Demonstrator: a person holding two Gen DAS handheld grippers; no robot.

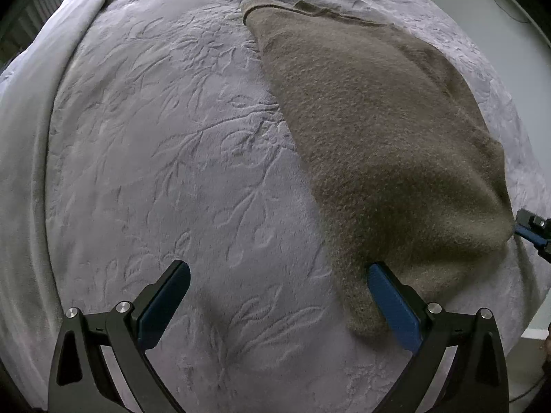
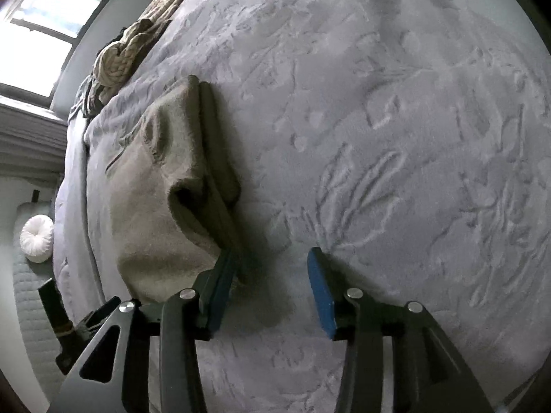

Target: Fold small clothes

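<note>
A brown fleece garment [image 1: 372, 130] lies folded on the grey embossed blanket [image 1: 172, 137]. In the left wrist view it stretches from the far middle to the near right. My left gripper [image 1: 279, 289] is open and empty, its right finger [image 1: 392, 306] resting against the garment's near edge. My right gripper [image 2: 272, 278] is open; its left finger [image 2: 220, 292] touches the garment's near corner [image 2: 165, 206], whose layers are bunched and lifted there. The tip of the right gripper shows at the right edge of the left wrist view [image 1: 533, 234].
A crumpled beige knitted cloth [image 2: 137, 44] lies at the far edge of the bed. A window [image 2: 44, 27] is beyond it. A white round cushion [image 2: 36, 237] sits on a quilted surface left of the bed. The blanket's left edge drops off [image 1: 20, 172].
</note>
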